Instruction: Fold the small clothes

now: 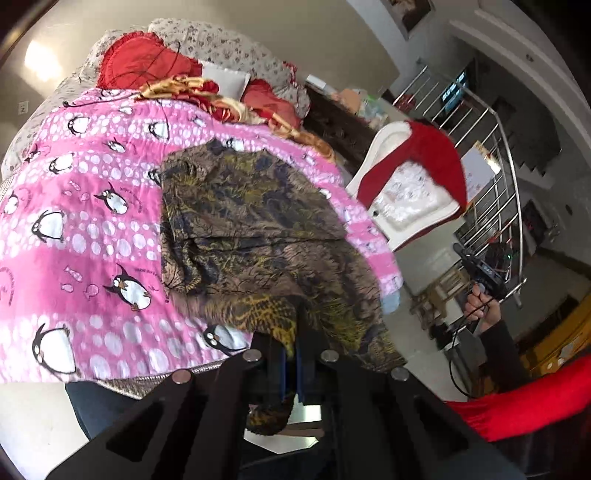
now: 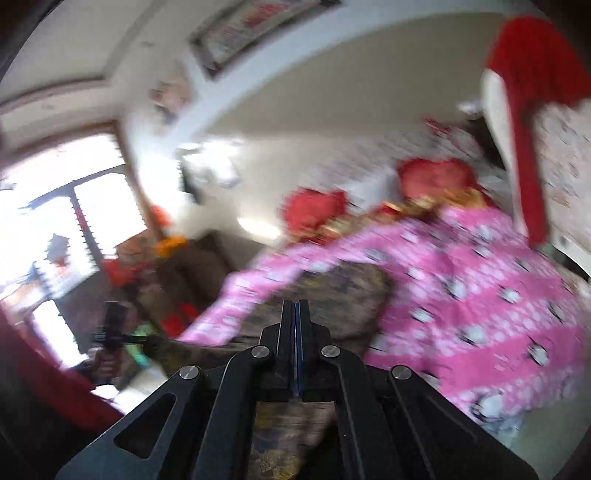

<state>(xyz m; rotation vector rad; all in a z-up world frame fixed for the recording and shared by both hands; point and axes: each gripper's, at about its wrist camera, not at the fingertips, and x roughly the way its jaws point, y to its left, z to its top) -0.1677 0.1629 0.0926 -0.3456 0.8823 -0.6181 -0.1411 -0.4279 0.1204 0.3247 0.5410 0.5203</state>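
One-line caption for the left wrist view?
Left gripper shut on patterned brown garment over pink penguin bedspread.

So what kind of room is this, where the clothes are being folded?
Most likely a bedroom in a home. A bed with a pink penguin-print quilt and red pillows fills the view, a framed picture hangs on the wall, and there's a window.

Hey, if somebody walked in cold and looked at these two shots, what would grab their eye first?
The bright pink penguin quilt covering the bed fills most of both views. On it lies a brown and yellow patterned garment, its near edge pinched in the shut left gripper; the right gripper is shut over the same cloth. Red pillows are piled at the far end of the bed.
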